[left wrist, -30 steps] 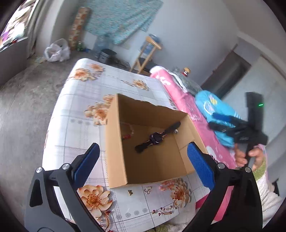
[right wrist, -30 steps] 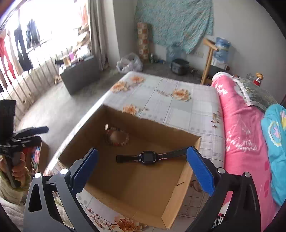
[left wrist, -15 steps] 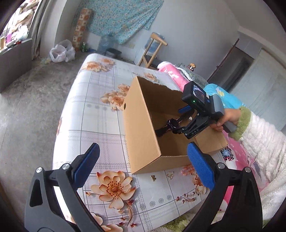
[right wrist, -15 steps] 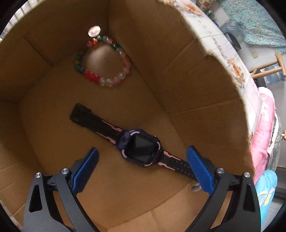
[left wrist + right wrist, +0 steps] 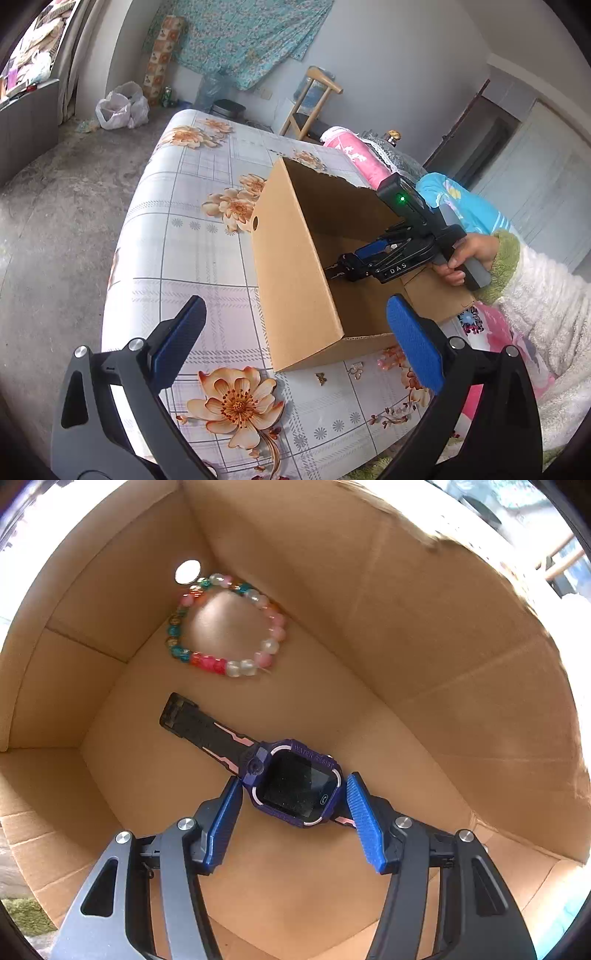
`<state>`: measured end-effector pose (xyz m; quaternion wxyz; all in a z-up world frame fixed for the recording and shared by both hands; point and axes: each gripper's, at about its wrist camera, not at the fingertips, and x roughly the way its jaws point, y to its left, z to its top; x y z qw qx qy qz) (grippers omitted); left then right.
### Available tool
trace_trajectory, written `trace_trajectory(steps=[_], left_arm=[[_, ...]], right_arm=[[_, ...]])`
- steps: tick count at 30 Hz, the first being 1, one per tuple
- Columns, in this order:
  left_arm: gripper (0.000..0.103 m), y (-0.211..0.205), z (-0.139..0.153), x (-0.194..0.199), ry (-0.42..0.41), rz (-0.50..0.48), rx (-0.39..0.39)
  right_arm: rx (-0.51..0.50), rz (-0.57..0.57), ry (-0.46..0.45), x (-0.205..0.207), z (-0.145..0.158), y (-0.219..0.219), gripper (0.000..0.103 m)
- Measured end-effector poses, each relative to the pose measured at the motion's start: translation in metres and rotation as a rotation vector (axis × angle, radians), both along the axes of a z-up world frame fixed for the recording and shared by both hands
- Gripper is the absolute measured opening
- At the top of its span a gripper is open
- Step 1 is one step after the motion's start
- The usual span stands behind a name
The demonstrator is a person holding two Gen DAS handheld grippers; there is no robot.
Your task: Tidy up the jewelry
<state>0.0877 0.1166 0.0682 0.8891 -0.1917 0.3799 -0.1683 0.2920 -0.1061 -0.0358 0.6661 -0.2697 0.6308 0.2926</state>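
Right claw (image 5: pixel 293 814) is closing around the watch (image 5: pixel 295 782) on the box (image 5: pixel 443 627) floor, pads seemingly not yet pressing; my left claw (image 5: pixel 295 343) waits wide, empty.

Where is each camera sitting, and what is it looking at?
Left wrist: sits on the left gripper above the flowered table, facing the cardboard box; shows the person's right hand and sleeve.
Right wrist: sits on the right gripper inside the box, looking down at the watch and bead bracelet; its jaws are closing around the watch.
Both show the box and the right gripper.
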Motion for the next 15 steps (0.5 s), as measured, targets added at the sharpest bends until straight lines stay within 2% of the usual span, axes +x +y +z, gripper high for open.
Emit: trace_trajectory(steps=[4, 8, 10, 12, 15], left_arm=[[0.095, 0.001, -0.003, -0.001, 0.014, 0.002, -0.016], [0.095, 0.002, 0.0, -0.007, 0.005, 0.01, 0.002], [0.095, 0.002, 0.001, -0.011, -0.001, 0.018, 0.011], [0.095, 0.002, 0.002, -0.016, -0.003, 0.025, 0.023], [0.095, 0.0, -0.001, -0.023, 0.004, 0.024, 0.049]], right_arm=[[-0.038, 0.015, -0.061, 0.005, 0.005, -0.001, 0.057], [0.015, -0.017, -0.058, 0.004, 0.029, -0.01, 0.057], [0.066, -0.046, -0.1, 0.006, 0.056, -0.025, 0.058], [0.164, -0.093, -0.159, -0.003, 0.093, -0.04, 0.059], [0.318, -0.187, -0.28, -0.037, 0.155, -0.072, 0.068]])
